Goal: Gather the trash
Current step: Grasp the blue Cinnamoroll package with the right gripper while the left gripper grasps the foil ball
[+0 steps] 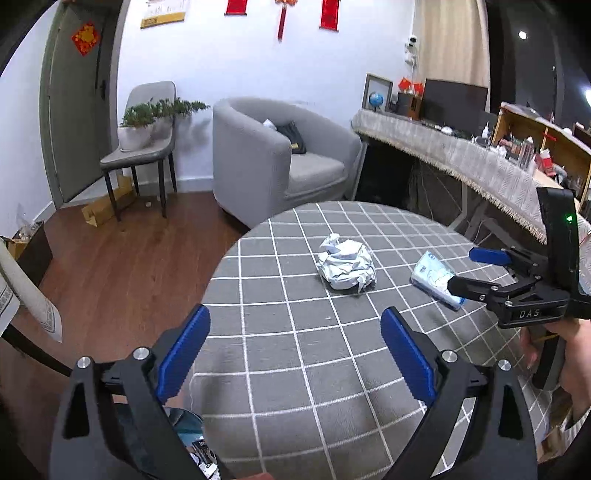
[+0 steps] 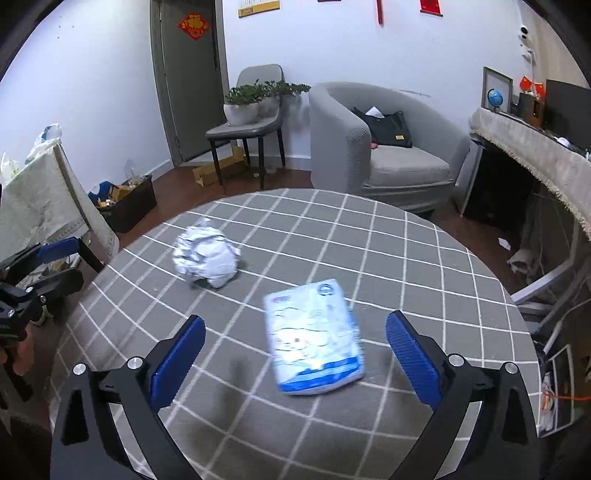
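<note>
Right gripper jaws spread, tissue pack between, untouched; crumpled paper beyond

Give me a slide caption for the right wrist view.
Open right gripper above a tissue pack on the checked table, crumpled paper beyond.

It was a lived-in room, part sitting room and part home office. A grey tub armchair with a black bag on its seat stood by a chair bearing potted plants. Red paper decorations hung on the wall, and a cloth-draped desk carried a monitor and small globe. The floor was wood.
</note>
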